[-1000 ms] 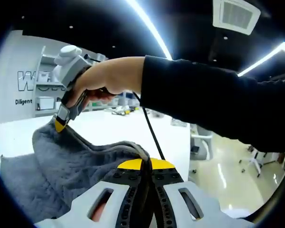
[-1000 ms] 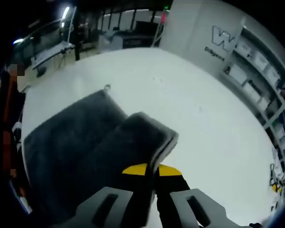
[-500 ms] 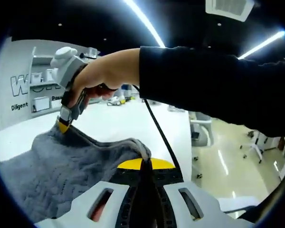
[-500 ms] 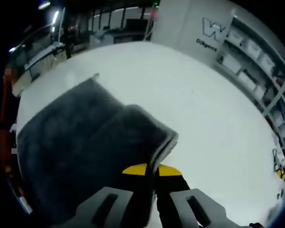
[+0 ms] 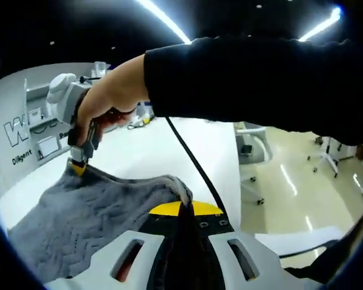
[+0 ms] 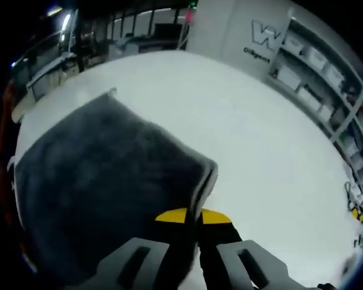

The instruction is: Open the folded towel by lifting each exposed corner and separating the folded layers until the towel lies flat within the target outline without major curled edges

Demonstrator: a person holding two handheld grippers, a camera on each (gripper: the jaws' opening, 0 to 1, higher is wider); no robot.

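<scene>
**Inspector:** Condition of the towel (image 5: 103,211)?

**Onlooker:** Grey, with a woven zigzag texture. In the left gripper view it is raised off the white counter (image 5: 151,151) along one edge, strung between two held corners and sagging between them. In the right gripper view the towel (image 6: 103,181) spreads across the counter (image 6: 260,151) as a broad dark sheet, its doubled edge showing as layers near the jaws. A small loop tag sticks out at its far corner.

**Inspector:** The left hand-held gripper (image 5: 184,208)?

**Onlooker:** Jaws pressed together on a fold of the towel, the cloth bunched right at the yellow tips.

**Inspector:** And the right hand-held gripper (image 5: 77,164)?

**Onlooker:** A hand (image 5: 112,96) grips it, pointing down, dark sleeve (image 5: 254,84) reaching across; a black cable (image 5: 190,160) trails from it. Its yellow tip meets the other raised corner. In its own view the right hand-held gripper (image 6: 195,216) has jaws clamped on the towel's edge.

**Inspector:** Is the towel flat?

**Onlooker:** That view is dim; probably mostly flat, though I cannot vouch for the near side.
</scene>
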